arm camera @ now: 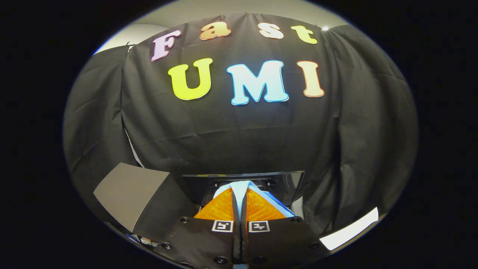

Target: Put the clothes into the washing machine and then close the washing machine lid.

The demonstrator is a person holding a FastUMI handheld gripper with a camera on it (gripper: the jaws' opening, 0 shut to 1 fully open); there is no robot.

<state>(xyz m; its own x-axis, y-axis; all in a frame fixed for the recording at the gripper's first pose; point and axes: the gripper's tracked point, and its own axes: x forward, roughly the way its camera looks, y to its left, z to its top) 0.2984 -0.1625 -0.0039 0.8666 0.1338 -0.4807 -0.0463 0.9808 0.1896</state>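
While pinched between closed jaws, pale blue cloth point(239, 188), smooth, bunched

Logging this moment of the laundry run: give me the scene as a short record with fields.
gripper: fingers nearly closed together
held item: light blue cloth, pinched between the fingers and spilling out on both sides of them
beyond the fingers: dark panel, standing up just behind the cloth; whether it is the washer lid cannot be told
to the left: grey flat panel
background: black cloth wall
task stage: cloth in the gripper, not yet released
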